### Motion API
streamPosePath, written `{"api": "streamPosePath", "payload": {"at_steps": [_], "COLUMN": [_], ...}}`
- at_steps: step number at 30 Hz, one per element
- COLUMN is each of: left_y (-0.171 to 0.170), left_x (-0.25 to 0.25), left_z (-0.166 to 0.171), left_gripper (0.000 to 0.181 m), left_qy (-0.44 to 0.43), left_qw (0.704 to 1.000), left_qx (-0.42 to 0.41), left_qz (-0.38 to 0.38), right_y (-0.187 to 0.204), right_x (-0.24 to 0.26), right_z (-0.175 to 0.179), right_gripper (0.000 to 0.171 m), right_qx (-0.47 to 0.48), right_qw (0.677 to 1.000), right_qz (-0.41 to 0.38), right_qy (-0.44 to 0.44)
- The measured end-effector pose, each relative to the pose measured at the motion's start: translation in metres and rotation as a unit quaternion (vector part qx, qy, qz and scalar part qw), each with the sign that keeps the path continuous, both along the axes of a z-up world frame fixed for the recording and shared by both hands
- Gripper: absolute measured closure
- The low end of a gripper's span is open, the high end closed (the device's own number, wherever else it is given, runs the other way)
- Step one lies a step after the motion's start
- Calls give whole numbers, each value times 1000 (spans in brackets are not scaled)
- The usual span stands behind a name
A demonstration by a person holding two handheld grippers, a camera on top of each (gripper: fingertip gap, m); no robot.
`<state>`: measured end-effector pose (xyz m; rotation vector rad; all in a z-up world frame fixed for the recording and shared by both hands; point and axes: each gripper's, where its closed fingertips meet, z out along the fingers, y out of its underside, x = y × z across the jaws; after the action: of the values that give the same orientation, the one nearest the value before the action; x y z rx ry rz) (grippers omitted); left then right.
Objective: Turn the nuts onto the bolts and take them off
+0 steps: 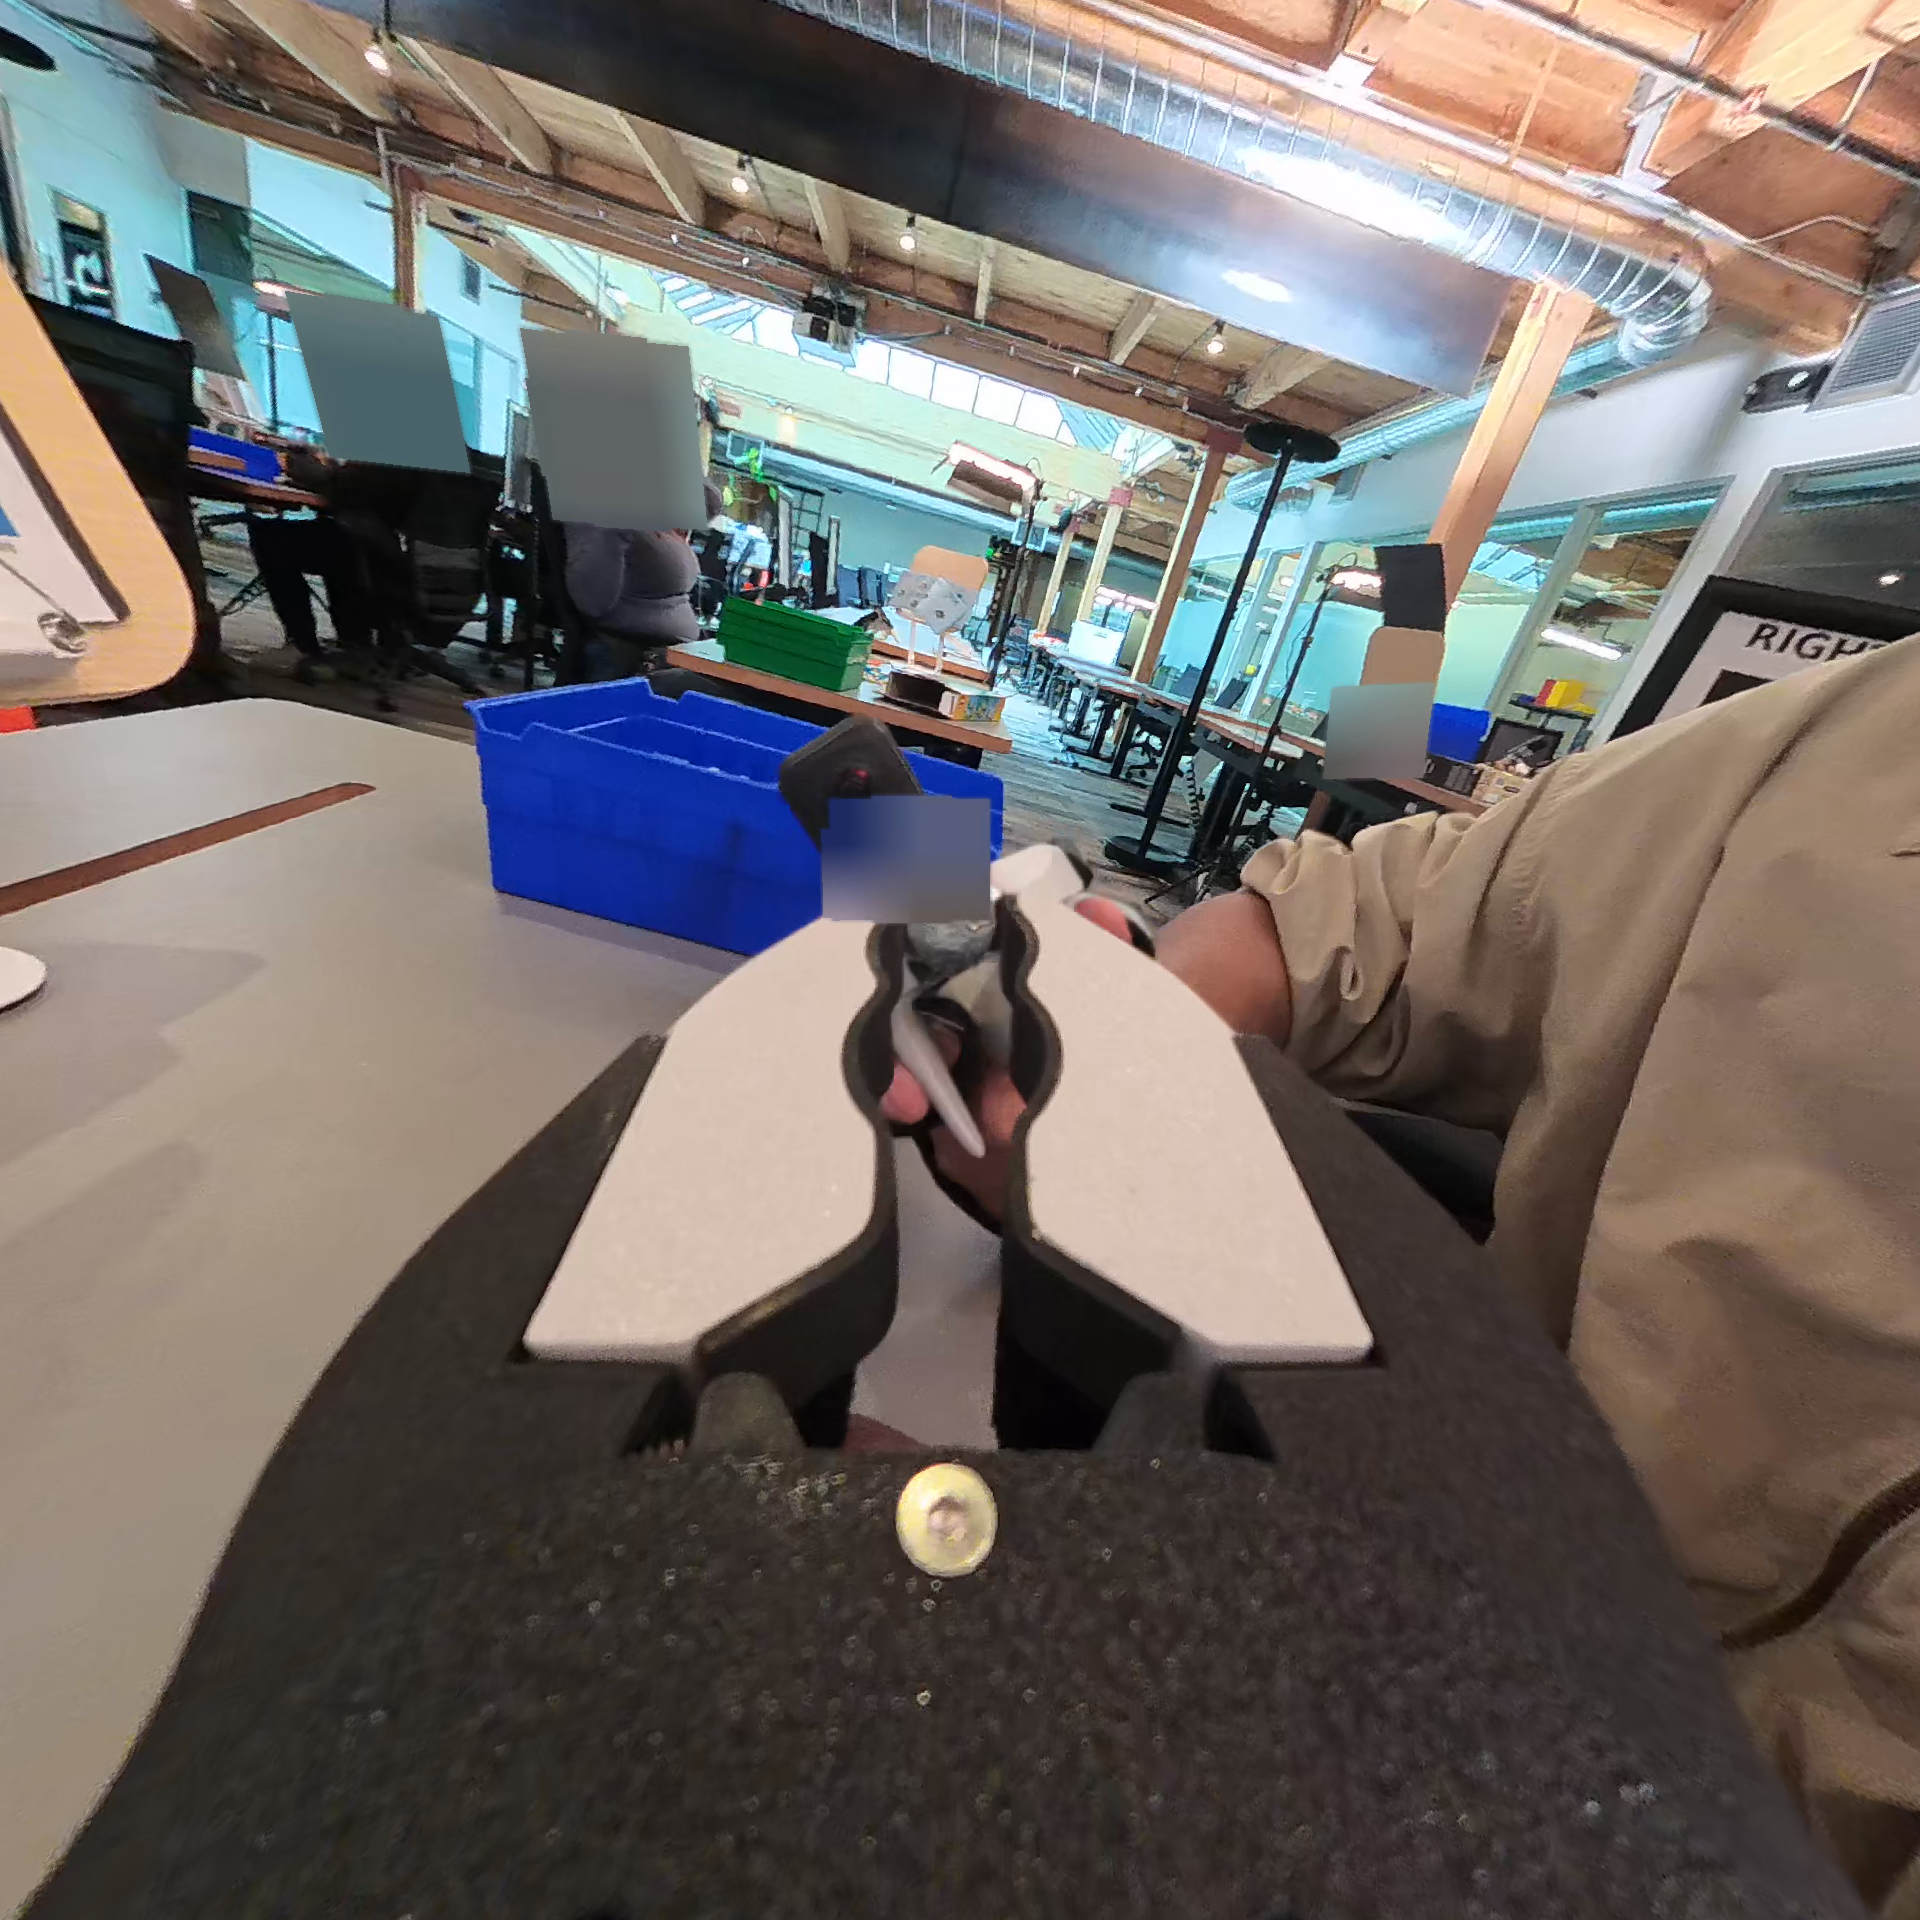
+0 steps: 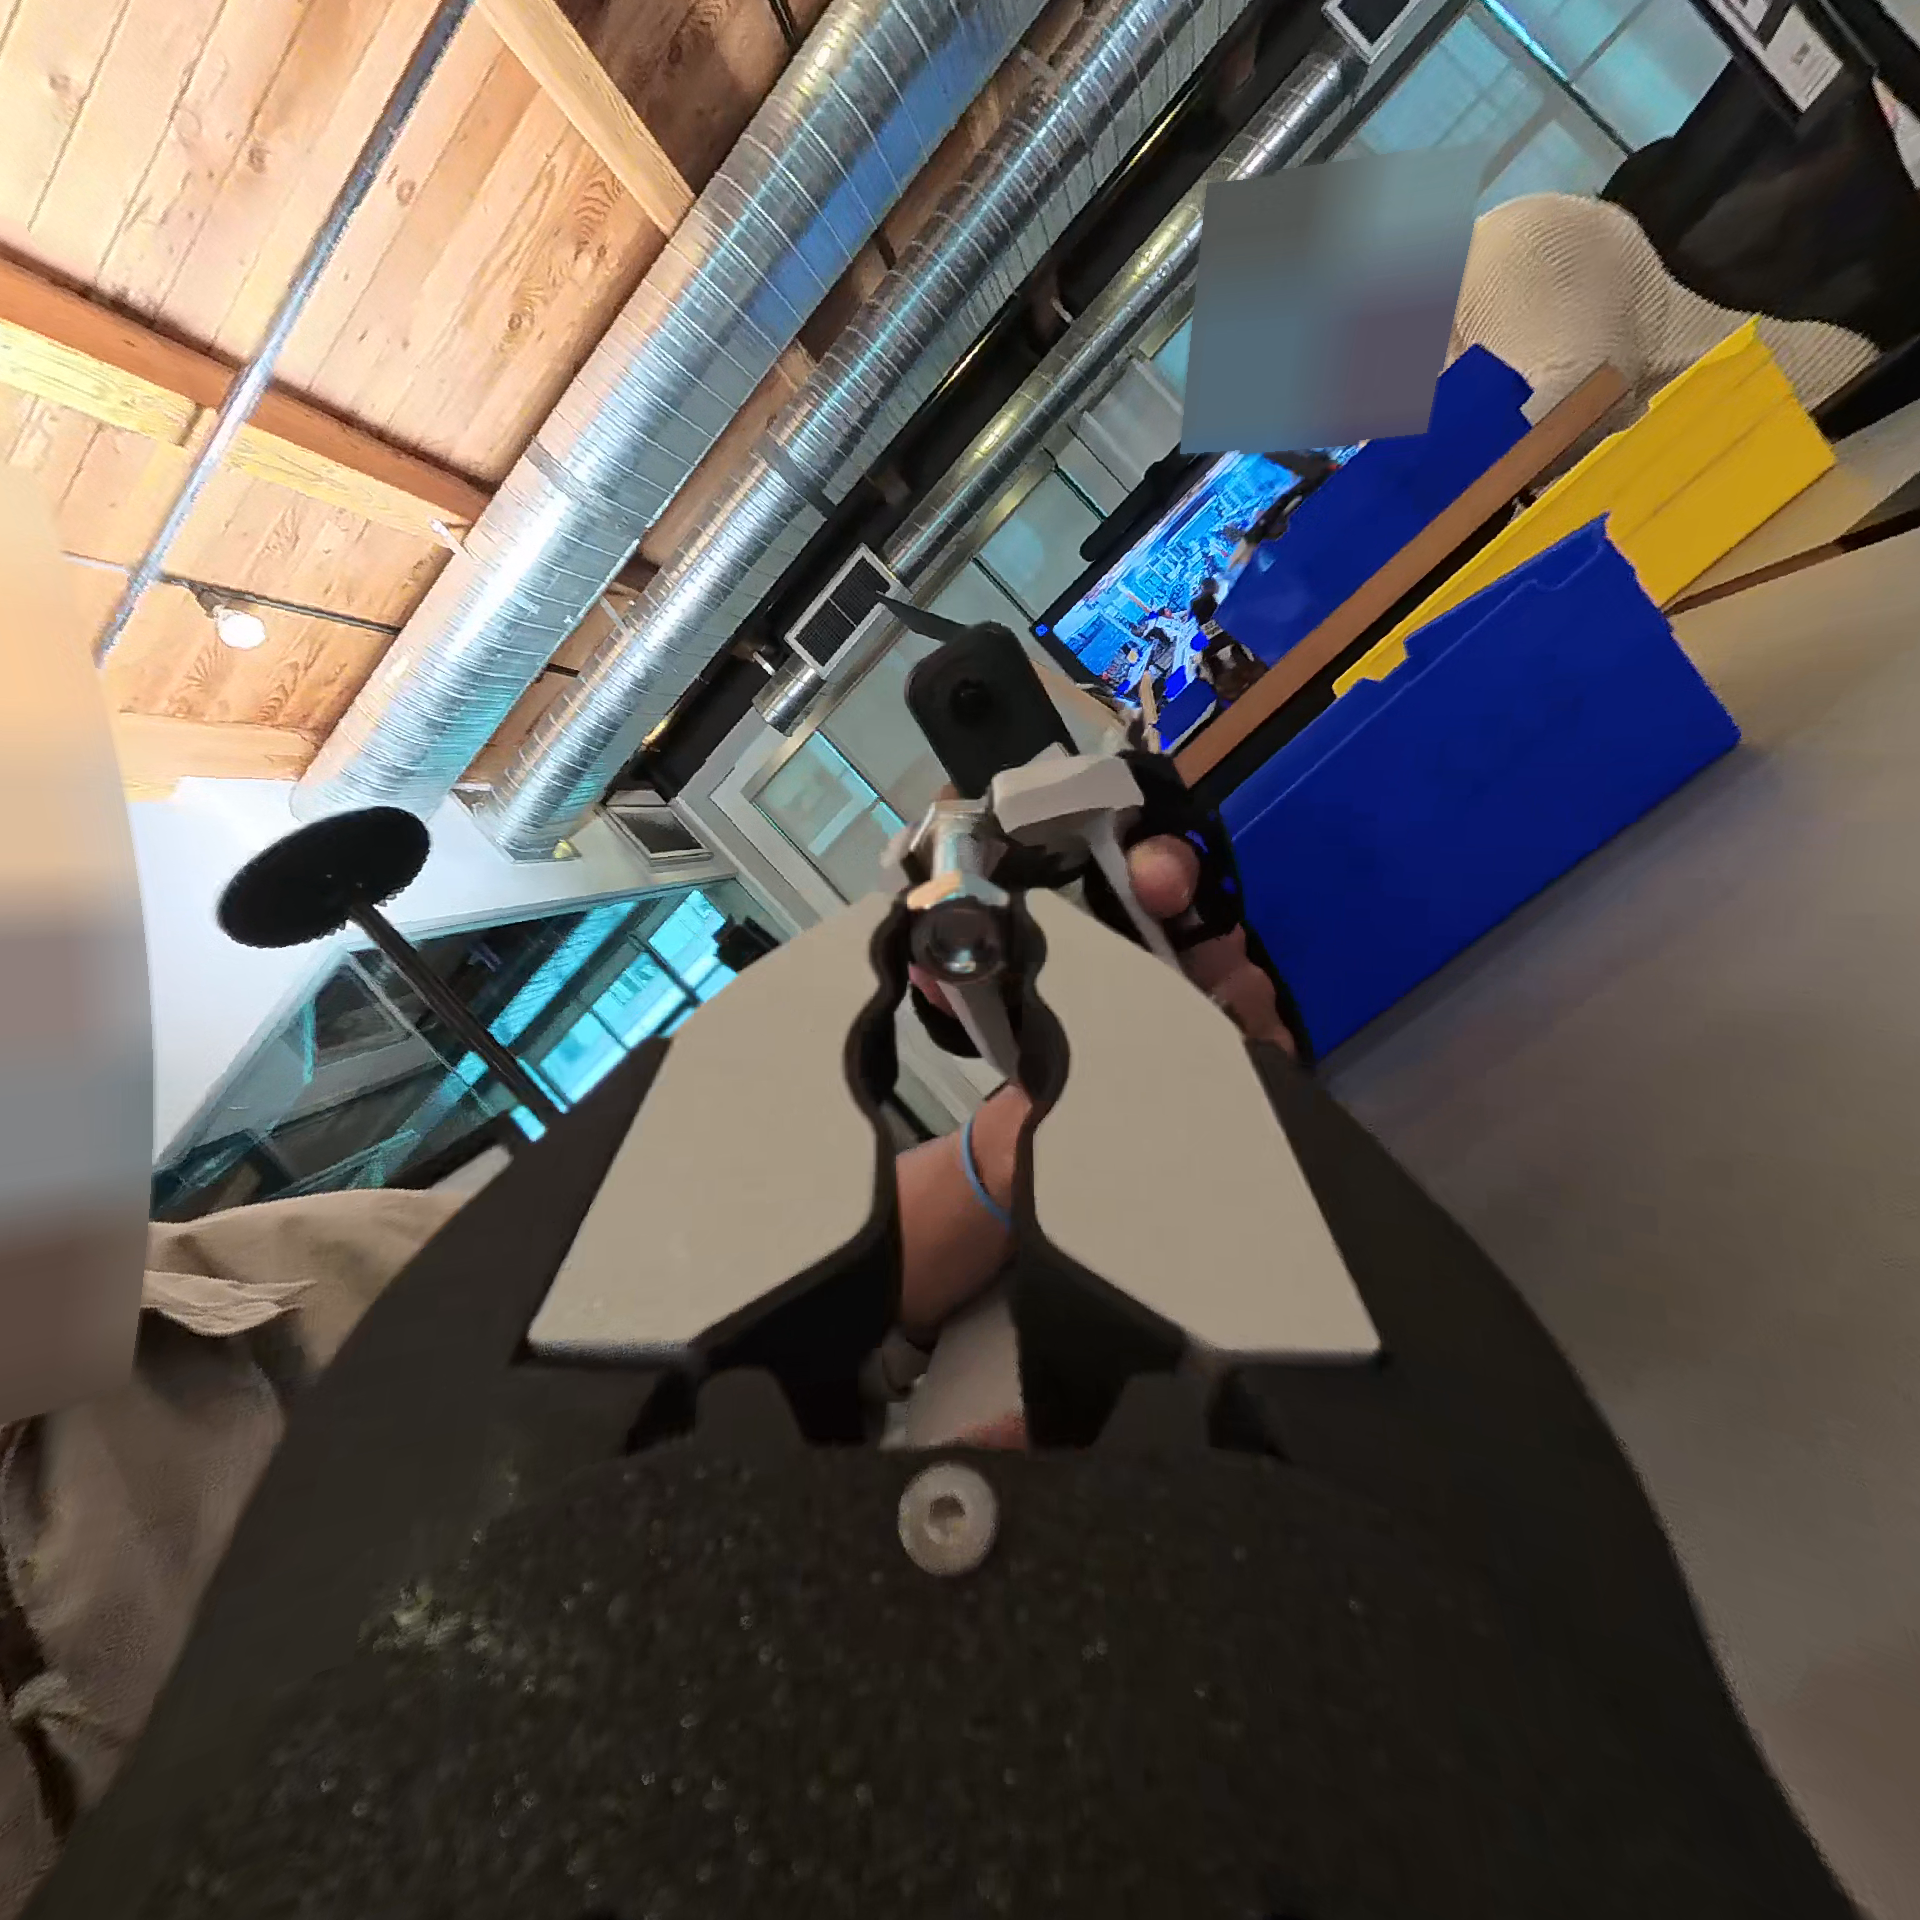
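Both grippers meet tip to tip in the air above the grey table [image 1: 260,1091]. In the right wrist view a steel bolt [image 2: 951,840] runs away from me, with a hex nut [image 2: 954,914] on its near end. My right gripper [image 2: 956,940] is shut on that nut. My left gripper [image 2: 982,831], facing me, holds the bolt's far part. In the left wrist view my left gripper [image 1: 951,935] is shut on a grey metal piece, the bolt [image 1: 951,943], mostly hidden by the tips. A white finger [image 1: 1039,871] of the right gripper shows just beyond.
A blue bin [image 1: 623,810] stands on the table behind the grippers; it also shows in the right wrist view [image 2: 1455,810], with a yellow bin [image 2: 1683,457] behind it. The person's beige sleeve [image 1: 1558,987] fills the right side. A white round base [image 1: 16,971] sits at the left edge. Left and right tips are no more than a few centimetres apart.
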<state>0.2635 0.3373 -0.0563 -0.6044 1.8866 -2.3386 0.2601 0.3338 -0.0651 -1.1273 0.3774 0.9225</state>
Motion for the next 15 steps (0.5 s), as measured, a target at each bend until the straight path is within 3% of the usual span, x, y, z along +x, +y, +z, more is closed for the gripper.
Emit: {"api": "streamPosePath", "payload": {"at_steps": [5, 8, 10, 15], "left_y": [-1, -2, -3, -7], "left_x": [-2, -2, -3, -5], "left_z": [5, 4, 4, 3], "left_gripper": [164, 164, 164, 164], "left_qy": [23, 43, 57, 89], "left_qw": [999, 997, 995, 990], "left_qx": [-33, -48, -61, -81], "left_qz": [-19, -32, -45, -75], "right_y": [-1, -2, -3, -7], "right_x": [-2, -3, -3, -2], "right_z": [4, 2, 1, -1], "right_gripper": [153, 153, 153, 153], "right_qx": [-19, -46, -62, -90], "right_qw": [991, 961, 923, 789], "right_qz": [-48, -90, -126, -216], "right_qy": [-125, -256, -359, -568]}}
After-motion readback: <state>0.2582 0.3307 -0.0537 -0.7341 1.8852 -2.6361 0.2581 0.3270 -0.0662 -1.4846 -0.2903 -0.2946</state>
